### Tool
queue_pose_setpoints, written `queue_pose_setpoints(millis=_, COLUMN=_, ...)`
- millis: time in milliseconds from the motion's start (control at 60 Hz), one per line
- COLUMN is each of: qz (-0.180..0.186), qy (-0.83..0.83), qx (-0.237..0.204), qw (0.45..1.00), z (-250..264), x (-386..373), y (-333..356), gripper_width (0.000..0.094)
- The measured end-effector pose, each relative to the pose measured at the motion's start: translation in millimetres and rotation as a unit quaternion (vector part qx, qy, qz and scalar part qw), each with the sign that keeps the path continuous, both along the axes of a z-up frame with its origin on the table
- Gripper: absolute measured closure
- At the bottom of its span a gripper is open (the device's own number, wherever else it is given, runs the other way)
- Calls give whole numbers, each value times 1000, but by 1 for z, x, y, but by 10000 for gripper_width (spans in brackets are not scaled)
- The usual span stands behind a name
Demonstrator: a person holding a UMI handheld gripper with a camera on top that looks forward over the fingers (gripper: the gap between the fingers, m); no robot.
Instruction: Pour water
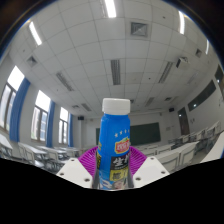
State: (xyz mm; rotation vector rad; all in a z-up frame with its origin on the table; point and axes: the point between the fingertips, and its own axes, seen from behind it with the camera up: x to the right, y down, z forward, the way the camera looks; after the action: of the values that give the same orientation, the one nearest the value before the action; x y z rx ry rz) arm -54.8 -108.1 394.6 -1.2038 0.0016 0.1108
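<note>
While the camera tilts up toward the ceiling, one blue bottle [114, 140] with a white cap stands upright in the lower centre of the frame, clamped between the two fingers of the gripper [113, 165]. Both purple pads [91, 160] press against its sides, one at the lower left of the bottle and one at the lower right. Its label carries a red patch and a green patch lower down. Behind it, a panelled ceiling [90, 50] fills the upper frame, with several long strip lights. Tall windows [42, 118] line the left side, and desks [35, 152] sit low beneath them.
</note>
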Motion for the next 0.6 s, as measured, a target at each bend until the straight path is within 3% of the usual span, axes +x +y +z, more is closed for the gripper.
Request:
queue_pose_setpoints(millis=50, qz=-30, qy=-48, qx=-28, qw=998, z=-21, x=34, y=2, gripper_width=542)
queue_pose_setpoints(millis=100, qz=-43, qy=-80, qx=-85, qw=992, z=-74, x=54, y=4, gripper_width=541)
queue_pose_setpoints(millis=233, qz=-42, qy=-105, qx=-213, qw=970, z=-204, x=75, y=4, gripper_width=540)
queue_pose_setpoints(millis=417, qz=-11, qy=-106, qx=-264, qw=959, z=-243, x=63, y=-44, gripper_width=532)
queue_pose_setpoints(millis=550, qz=-17, qy=-86, qx=-248, qw=965, z=-233, x=63, y=-68, gripper_width=534)
queue_pose_setpoints(millis=600, qz=-19, qy=-84, qx=-247, qw=965, z=-235, x=65, y=-81, gripper_width=428)
